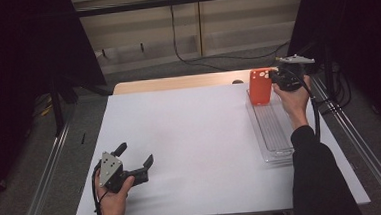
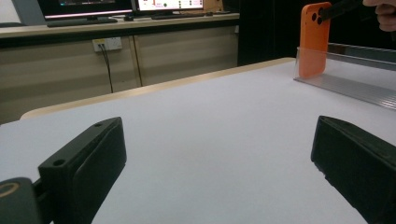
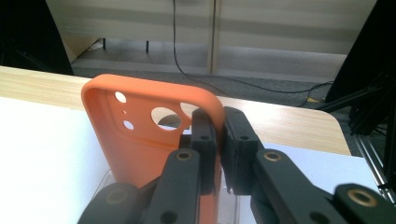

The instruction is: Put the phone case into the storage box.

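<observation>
An orange phone case stands upright at the far end of a clear plastic tray on the right of the white table. My right gripper is shut on the case's upper right edge; in the right gripper view the case is pinched between the two black jaws, at my right gripper. My left gripper rests low at the table's front left, held open with nothing between its fingers. From the left gripper view the orange case and the tray stand far off at upper right.
A white sheet covers the table, with a wooden strip showing at the far edge. Metal rails run along both sides. A black cable lies on the floor beyond the table.
</observation>
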The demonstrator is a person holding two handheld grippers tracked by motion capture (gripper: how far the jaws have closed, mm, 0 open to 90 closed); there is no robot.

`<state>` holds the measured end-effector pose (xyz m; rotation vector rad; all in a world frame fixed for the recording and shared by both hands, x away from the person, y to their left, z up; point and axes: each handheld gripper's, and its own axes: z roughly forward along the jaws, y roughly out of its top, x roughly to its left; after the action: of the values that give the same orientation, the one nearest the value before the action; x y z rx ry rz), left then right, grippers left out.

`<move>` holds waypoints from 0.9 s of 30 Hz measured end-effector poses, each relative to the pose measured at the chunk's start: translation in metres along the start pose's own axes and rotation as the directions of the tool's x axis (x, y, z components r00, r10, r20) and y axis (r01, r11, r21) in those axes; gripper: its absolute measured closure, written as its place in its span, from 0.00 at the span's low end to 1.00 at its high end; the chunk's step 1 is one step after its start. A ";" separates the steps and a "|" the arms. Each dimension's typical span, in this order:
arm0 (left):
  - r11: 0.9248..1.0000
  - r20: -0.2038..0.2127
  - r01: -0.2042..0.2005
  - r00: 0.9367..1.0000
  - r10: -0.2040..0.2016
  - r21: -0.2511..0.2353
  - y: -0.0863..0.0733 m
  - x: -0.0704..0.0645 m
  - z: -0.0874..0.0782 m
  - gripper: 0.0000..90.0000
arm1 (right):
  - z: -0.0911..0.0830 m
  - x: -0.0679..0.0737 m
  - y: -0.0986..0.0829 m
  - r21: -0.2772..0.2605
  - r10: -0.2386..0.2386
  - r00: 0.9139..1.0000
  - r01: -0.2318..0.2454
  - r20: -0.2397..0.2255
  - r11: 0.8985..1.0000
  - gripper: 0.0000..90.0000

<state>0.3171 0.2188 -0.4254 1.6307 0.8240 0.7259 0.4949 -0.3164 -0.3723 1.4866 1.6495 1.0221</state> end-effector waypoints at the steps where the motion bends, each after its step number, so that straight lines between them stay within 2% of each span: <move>1: 1.000 -0.002 0.004 1.000 -0.004 -0.001 0.000 0.000 0.000 0.04 | 0.000 -0.001 0.000 0.002 0.001 1.000 -0.001 -0.002 1.000 0.93; 7: 1.000 -0.001 0.003 1.000 -0.003 0.000 0.000 0.000 0.000 0.04 | 0.001 -0.005 -0.001 0.006 0.022 1.000 -0.022 0.002 1.000 0.92; 15: 1.000 0.008 -0.005 1.000 0.005 0.003 0.000 0.000 0.000 0.04 | 0.004 -0.007 0.000 0.013 0.017 1.000 -0.017 -0.002 1.000 0.91; 19: 1.000 -0.001 0.003 1.000 -0.003 -0.003 0.000 0.000 0.000 0.04 | 0.004 -0.006 0.000 0.013 0.021 1.000 -0.021 -0.003 1.000 0.90; 23: 1.000 0.010 -0.014 1.000 0.014 0.007 0.000 0.001 0.000 0.04 | 0.003 -0.005 0.000 0.017 0.022 1.000 -0.022 -0.004 1.000 0.90; 24: 1.000 0.006 -0.004 1.000 0.004 0.004 0.000 0.000 0.001 0.04 | 0.003 -0.006 0.001 0.019 0.024 1.000 -0.024 -0.004 1.000 0.90; 27: 1.000 0.001 -0.004 1.000 0.004 0.000 0.000 0.000 0.000 0.04 | 0.004 -0.008 -0.001 0.016 0.034 0.999 -0.034 -0.006 0.999 0.90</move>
<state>0.3173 0.2192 -0.4253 1.6334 0.8206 0.7281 0.4989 -0.3241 -0.3746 1.5281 1.6453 1.0349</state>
